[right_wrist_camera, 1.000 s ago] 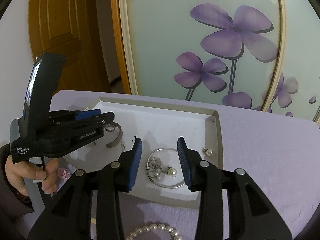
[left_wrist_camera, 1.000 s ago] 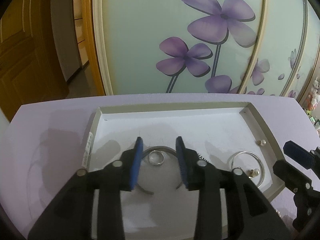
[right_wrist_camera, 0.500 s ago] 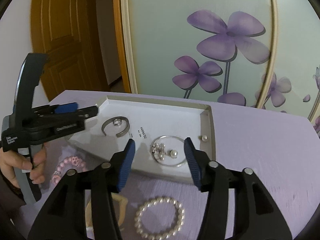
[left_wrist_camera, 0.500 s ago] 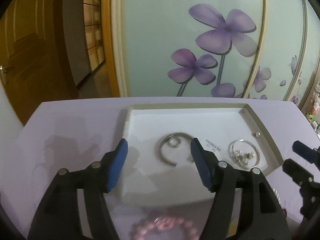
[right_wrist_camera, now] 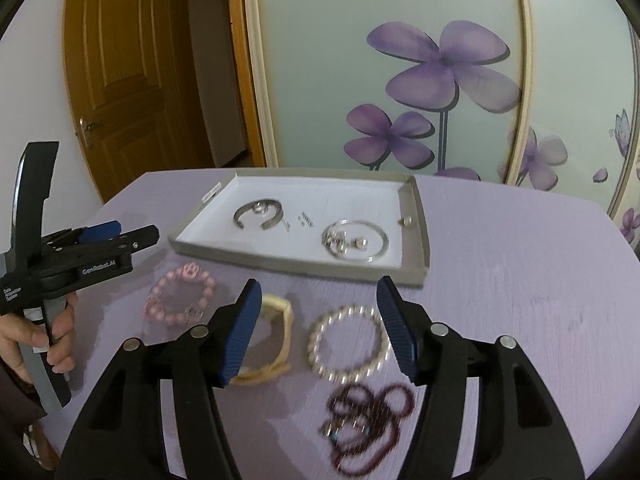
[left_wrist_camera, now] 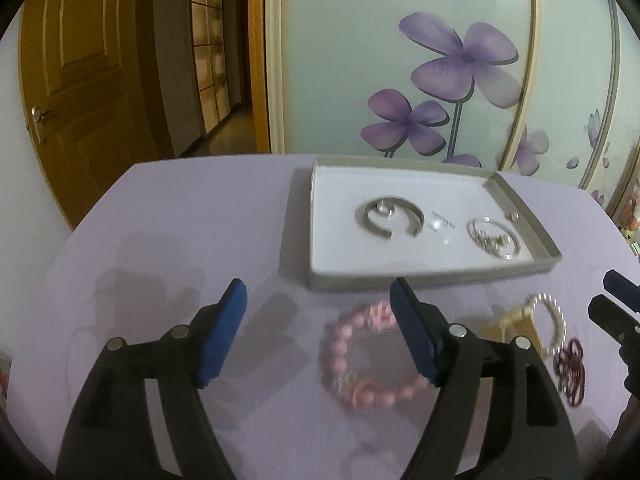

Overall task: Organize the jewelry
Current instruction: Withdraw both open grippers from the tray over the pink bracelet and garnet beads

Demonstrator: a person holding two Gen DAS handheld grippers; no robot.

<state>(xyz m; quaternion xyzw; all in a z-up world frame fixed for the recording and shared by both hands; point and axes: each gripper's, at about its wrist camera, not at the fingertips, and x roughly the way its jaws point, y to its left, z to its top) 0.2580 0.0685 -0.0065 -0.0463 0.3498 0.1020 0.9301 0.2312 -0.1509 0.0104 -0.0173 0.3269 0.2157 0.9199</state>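
Observation:
A shallow grey tray point(left_wrist_camera: 524, 216) point(right_wrist_camera: 420, 232) on the purple table holds a silver cuff point(left_wrist_camera: 390, 220) point(right_wrist_camera: 258, 214) with a ring inside it, a thin bangle point(left_wrist_camera: 496, 238) point(right_wrist_camera: 356, 238) with pearl charms, and a small stud point(right_wrist_camera: 406, 221). In front of the tray lie a pink bead bracelet point(left_wrist_camera: 372, 356) point(right_wrist_camera: 180, 296), a cream bangle point(right_wrist_camera: 276, 336), a pearl bracelet point(right_wrist_camera: 348, 344) point(left_wrist_camera: 554, 320) and a dark red bead string point(right_wrist_camera: 368, 420) point(left_wrist_camera: 570, 372). My left gripper point(left_wrist_camera: 318, 332) is open and empty, above the pink bracelet. My right gripper point(right_wrist_camera: 318, 328) is open and empty above the cream bangle and pearl bracelet.
The left gripper point(right_wrist_camera: 100, 240) shows at the left of the right wrist view, with the hand point(right_wrist_camera: 48, 344) that holds it. A flowered glass panel point(right_wrist_camera: 400, 68) and a wooden door point(right_wrist_camera: 116, 80) stand behind the table. The table's left edge point(left_wrist_camera: 80, 220) is close.
Both grippers have pulled back from the tray toward the table's front and opened wider. The loose bracelets in front of the tray have come into view.

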